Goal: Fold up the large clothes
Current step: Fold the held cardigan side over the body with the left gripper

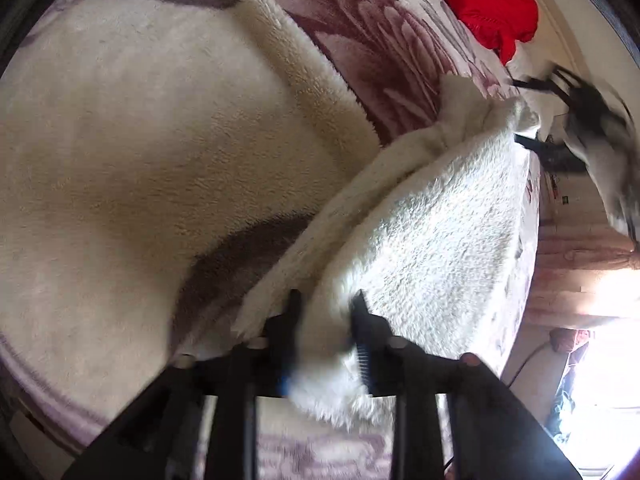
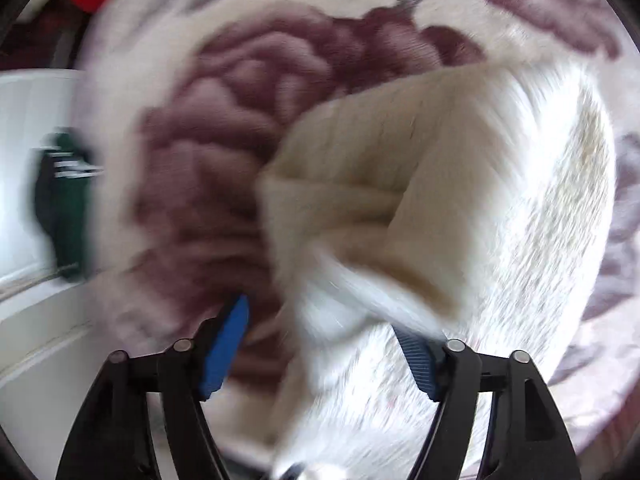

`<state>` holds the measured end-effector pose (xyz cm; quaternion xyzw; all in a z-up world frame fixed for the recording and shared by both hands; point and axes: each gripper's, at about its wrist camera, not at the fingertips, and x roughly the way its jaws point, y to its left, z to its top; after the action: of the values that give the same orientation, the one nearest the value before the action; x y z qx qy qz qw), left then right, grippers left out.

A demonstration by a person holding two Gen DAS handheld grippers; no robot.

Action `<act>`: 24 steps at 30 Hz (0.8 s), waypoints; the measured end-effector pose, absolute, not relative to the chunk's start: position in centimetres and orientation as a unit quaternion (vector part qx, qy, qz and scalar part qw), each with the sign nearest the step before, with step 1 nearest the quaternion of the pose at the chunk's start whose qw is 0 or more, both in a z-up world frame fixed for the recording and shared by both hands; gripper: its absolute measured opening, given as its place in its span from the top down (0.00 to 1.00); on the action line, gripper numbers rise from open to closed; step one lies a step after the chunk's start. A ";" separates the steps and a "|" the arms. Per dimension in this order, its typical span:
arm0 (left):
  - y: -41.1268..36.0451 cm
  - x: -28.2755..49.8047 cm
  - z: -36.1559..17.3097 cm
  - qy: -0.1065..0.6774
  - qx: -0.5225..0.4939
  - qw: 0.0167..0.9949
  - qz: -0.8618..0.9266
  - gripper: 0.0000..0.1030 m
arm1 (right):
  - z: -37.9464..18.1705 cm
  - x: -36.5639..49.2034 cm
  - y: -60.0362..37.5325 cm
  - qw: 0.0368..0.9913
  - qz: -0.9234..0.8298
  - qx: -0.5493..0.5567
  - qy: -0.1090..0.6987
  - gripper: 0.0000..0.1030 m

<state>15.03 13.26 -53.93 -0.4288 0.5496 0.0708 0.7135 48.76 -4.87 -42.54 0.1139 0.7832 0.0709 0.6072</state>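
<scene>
A floral blanket (image 1: 380,40) in cream with large maroon roses covers the bed and fills most of both views; the right wrist view shows one big rose of it (image 2: 208,168), blurred. On it lies the white fleece garment (image 1: 140,140), the largest thing on the bed, its main body spread flat across the left of the left wrist view, with a long fluffy part (image 1: 432,220) running from the bottom centre up toward the right and lying along the edge of the bed. In the right wrist view the same garment (image 2: 460,200) shows as a bunched, partly doubled-over mass with a smoother cream inner face and a shaggy white outer face. A dark shadowed fold sits between the flat body and the raised part. A red cloth (image 1: 488,4) lies at the far upper right of the blanket, well apart from the fleece. Beyond the edge of the bed are a bright window area and a dark green object (image 2: 66,200) against a white wall, too blurred to name. The left gripper (image 1: 326,312) is clamped on the near end of the fleece, which is pinched between its narrowly spaced fingers. The right gripper (image 2: 332,344) stands with its blue pads (image 2: 226,344) wide apart, the fleece lying across the gap and over the right-hand finger.
</scene>
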 end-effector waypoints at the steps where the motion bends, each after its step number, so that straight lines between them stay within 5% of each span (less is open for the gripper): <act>1: 13.7 15.1 -52.8 0.549 -0.427 0.716 0.065 0.71 | -41.0 48.5 -6.7 0.604 0.094 0.154 0.776 0.27; 5: 14.8 18.4 -49.3 0.541 -0.393 0.742 0.046 0.67 | -35.9 47.3 -14.7 0.650 0.090 0.202 0.727 0.26; 9: 13.9 27.0 -46.7 0.521 -0.349 0.779 0.001 0.38 | -34.5 46.0 -22.7 0.693 0.039 0.192 0.694 0.26; 17: 4.7 47.7 -49.7 0.548 -0.240 0.797 -0.087 0.38 | -41.6 45.4 -30.1 0.680 0.019 0.260 0.685 0.26; 18: 3.4 49.7 -50.6 0.558 -0.213 0.797 -0.089 0.41 | -42.7 45.6 -30.2 0.675 0.026 0.278 0.683 0.26; 19: 3.1 50.0 -50.9 0.558 -0.203 0.800 -0.088 0.71 | -43.4 45.7 -30.1 0.673 0.033 0.289 0.680 0.26; 20: 3.0 50.6 -51.1 0.552 -0.196 0.806 -0.086 0.88 | -44.0 46.0 -30.2 0.671 0.040 0.296 0.679 0.26; 24: 6.2 49.4 -50.6 0.534 -0.245 0.805 -0.083 0.91 | -46.1 47.4 -29.0 0.663 0.066 0.321 0.673 0.26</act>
<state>49.40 6.23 -50.63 -0.2453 0.5344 -0.0825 0.8046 47.37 -29.00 -46.07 0.3206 0.6729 0.0658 0.6634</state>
